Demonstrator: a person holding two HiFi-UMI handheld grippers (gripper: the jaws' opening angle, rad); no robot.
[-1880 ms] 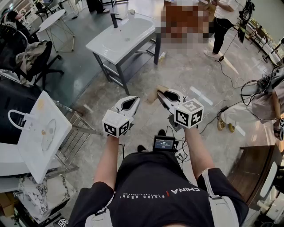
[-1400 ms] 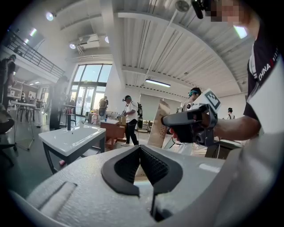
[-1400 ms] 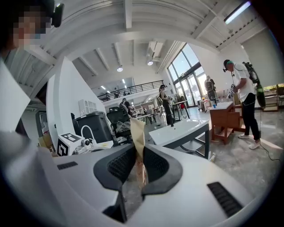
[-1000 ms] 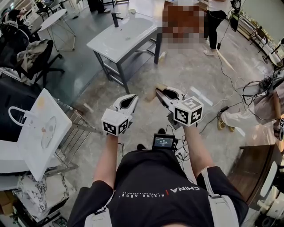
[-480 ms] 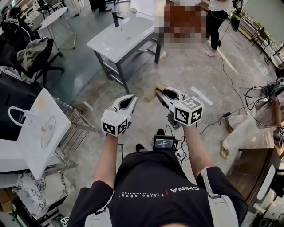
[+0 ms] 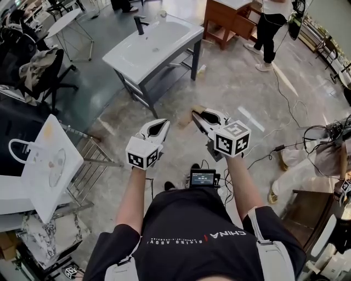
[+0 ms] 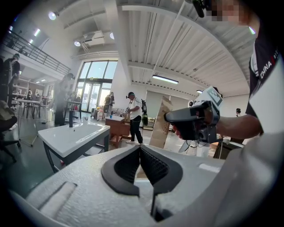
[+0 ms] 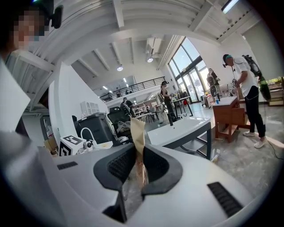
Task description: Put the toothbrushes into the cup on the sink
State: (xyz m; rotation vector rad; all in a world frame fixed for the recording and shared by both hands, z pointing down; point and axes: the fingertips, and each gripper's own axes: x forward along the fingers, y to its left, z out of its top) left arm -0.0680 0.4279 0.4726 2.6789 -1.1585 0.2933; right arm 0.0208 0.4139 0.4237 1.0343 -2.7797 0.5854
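My right gripper point(image 6: 198, 117) is shut on a flat tan paper pack point(image 6: 196, 110), which sticks up between the jaws in the right gripper view point(image 8: 138, 142). I cannot make out what is inside it. My left gripper point(image 6: 164, 123) is shut with nothing in it; its jaw tips meet point(image 7: 140, 149). Both are held at waist height over the floor, pointing toward the white sink point(image 6: 153, 44) a few steps ahead. A dark faucet point(image 6: 140, 24) stands on the sink, and a small cup-like thing point(image 6: 163, 14) sits at its far corner.
A second white basin point(image 6: 46, 164) leans on a metal rack point(image 6: 96, 164) at the left. Chairs point(image 6: 38, 66) stand further left. A wooden cabinet point(image 6: 230, 16) and a standing person point(image 6: 271, 27) are beyond the sink. Cables point(image 6: 285, 93) lie on the floor at right.
The whole view has shifted forward: the sink and floor have slid a little nearer. Both grippers keep the same pose in front of the body, the right still holding the tan pack.
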